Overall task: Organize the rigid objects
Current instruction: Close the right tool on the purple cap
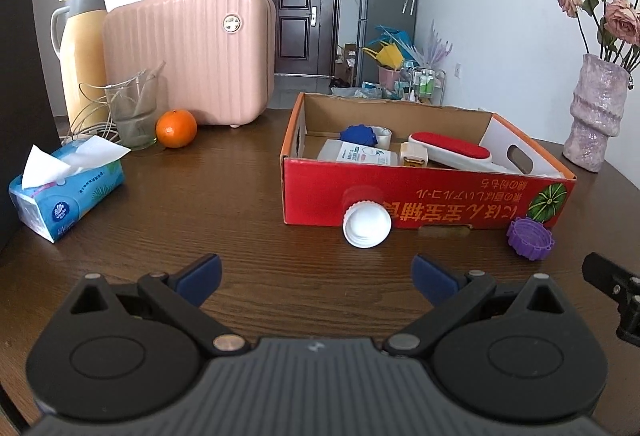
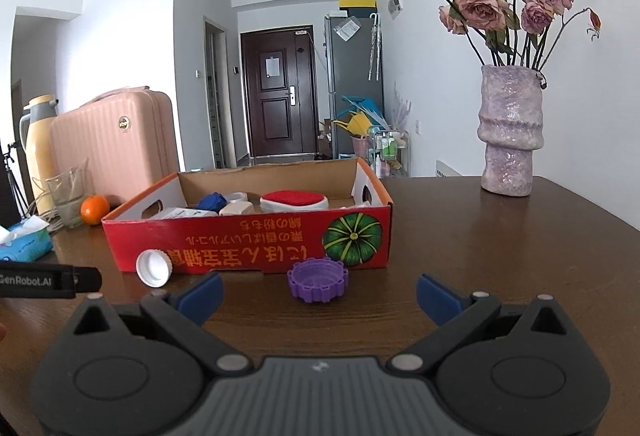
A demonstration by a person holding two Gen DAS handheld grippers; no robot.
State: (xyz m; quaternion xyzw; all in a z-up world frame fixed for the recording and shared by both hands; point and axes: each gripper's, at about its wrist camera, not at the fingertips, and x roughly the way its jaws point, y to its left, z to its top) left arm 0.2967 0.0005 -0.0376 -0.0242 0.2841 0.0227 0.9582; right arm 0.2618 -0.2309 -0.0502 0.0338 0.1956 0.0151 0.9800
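A red cardboard box sits on the brown table and holds a red-and-white lint brush, a blue lid, a white packet and other small items. A red-and-white bottle cap leans on its side against the box front. A purple ridged lid lies on the table in front of the box. My left gripper is open and empty, short of the white cap. My right gripper is open and empty, just short of the purple lid.
A tissue pack, a glass cup, an orange, a yellow thermos and a pink case stand at the left. A purple vase with dried roses stands at the right.
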